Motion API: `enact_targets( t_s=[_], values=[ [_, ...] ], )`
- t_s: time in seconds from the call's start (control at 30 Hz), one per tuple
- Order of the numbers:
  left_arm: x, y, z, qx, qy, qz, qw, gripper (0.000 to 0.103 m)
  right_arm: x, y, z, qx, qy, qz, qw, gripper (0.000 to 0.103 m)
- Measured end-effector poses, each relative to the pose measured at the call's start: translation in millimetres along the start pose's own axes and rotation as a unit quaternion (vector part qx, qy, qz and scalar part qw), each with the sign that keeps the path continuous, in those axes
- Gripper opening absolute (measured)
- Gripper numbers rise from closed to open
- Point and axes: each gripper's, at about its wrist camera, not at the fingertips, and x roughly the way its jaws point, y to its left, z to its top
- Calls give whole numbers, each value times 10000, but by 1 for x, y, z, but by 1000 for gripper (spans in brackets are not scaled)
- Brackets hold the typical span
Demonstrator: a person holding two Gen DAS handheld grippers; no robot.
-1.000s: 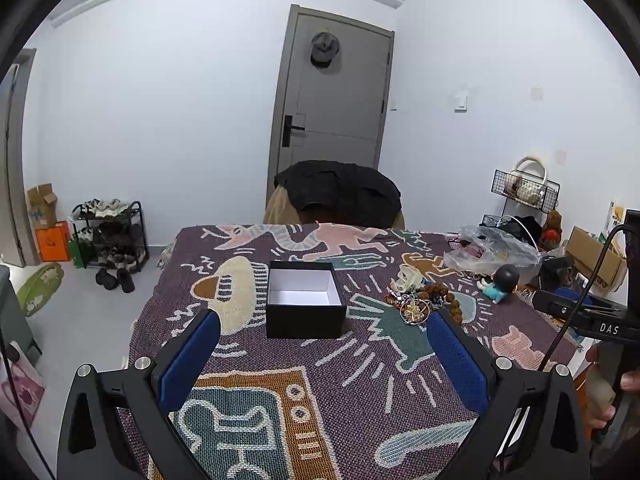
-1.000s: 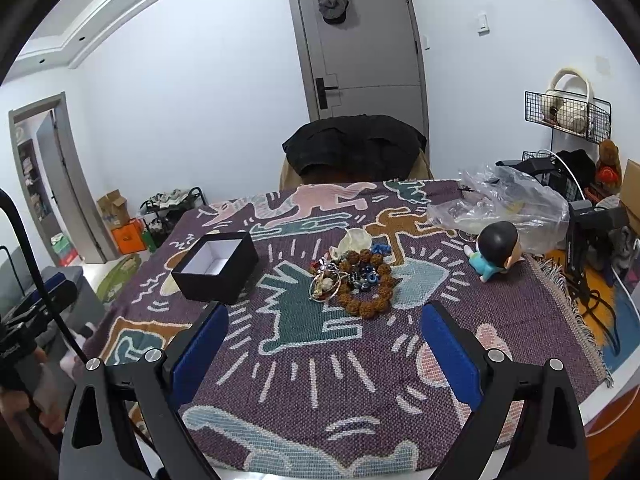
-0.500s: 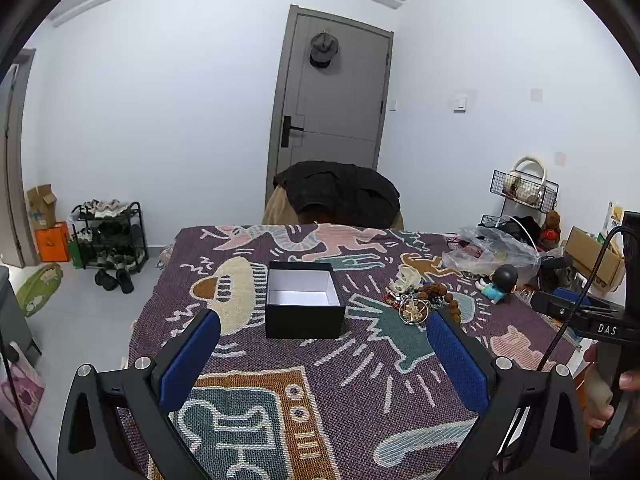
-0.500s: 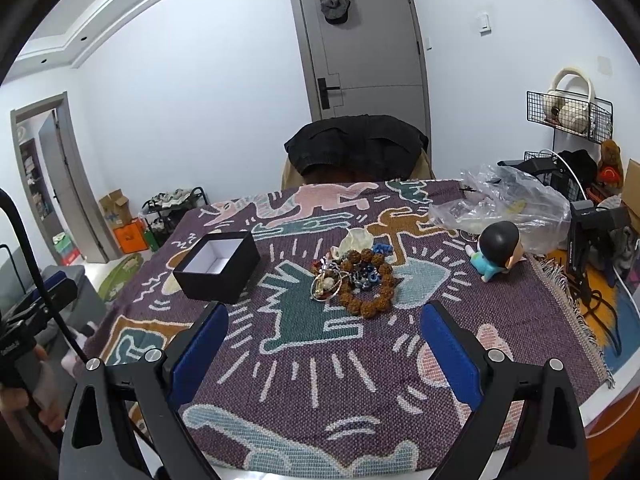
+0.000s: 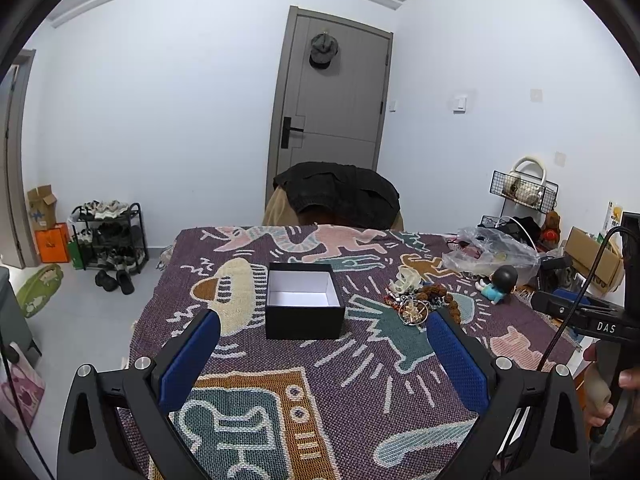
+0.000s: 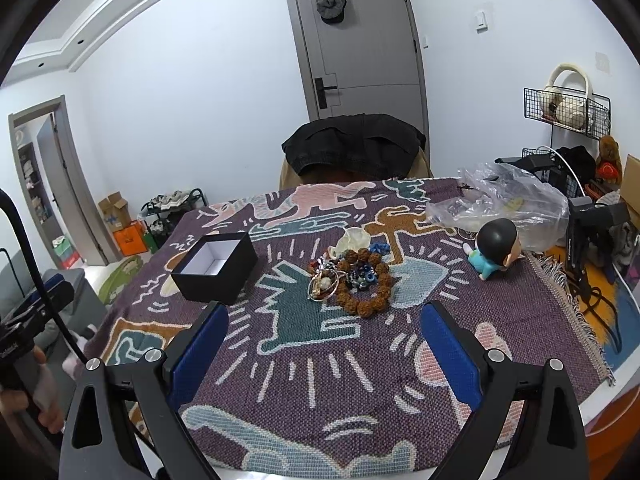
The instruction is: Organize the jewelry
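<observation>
An open black box [image 5: 304, 304] with a white inside stands on the patterned cloth; it also shows in the right wrist view [image 6: 216, 266]. A pile of jewelry [image 6: 352, 276], with a brown bead bracelet [image 6: 370, 294], rings and a white piece, lies to the box's right; in the left wrist view the pile [image 5: 420, 302] sits far right. My left gripper [image 5: 320, 354] is open and empty, held above the cloth in front of the box. My right gripper [image 6: 324, 344] is open and empty, in front of the pile.
A small doll [image 6: 498, 252] with a black head and a clear plastic bag [image 6: 508, 204] lie at the table's right. A chair with a dark jacket [image 6: 352, 148] stands behind the table. The cloth's fringe edge [image 6: 576, 312] is at the right.
Both grippers drifted slightly; the view of the table has shifted a little. Nothing on the table has moved.
</observation>
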Motion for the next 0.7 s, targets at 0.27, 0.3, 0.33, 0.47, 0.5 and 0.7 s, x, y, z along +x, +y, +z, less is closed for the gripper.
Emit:
enact_targets(
  t_s=[0.27, 0.3, 0.33, 0.47, 0.5, 0.7],
  values=[
    [-2, 0, 1, -18, -17, 12, 10000, 103, 0, -1, 1, -1, -43, 3, 10000, 97],
    [-2, 0, 1, -25, -17, 9, 10000, 103, 0, -1, 1, -5, -41, -1, 10000, 97],
    [-2, 0, 1, -21, -14, 5, 10000, 103, 0, -1, 1, -6, -43, 6, 10000, 97],
    [-2, -1, 2, -11, 15, -12, 10000, 103, -2, 1, 1, -38, -36, 153, 9999, 97],
    [-2, -1, 2, -6, 18, -13, 10000, 103, -2, 1, 2, -49, -25, 197, 9998, 97],
    [2, -1, 5, -13, 64, -70, 10000, 103, 0, -1, 7, -22, -54, 285, 9996, 97]
  ],
)
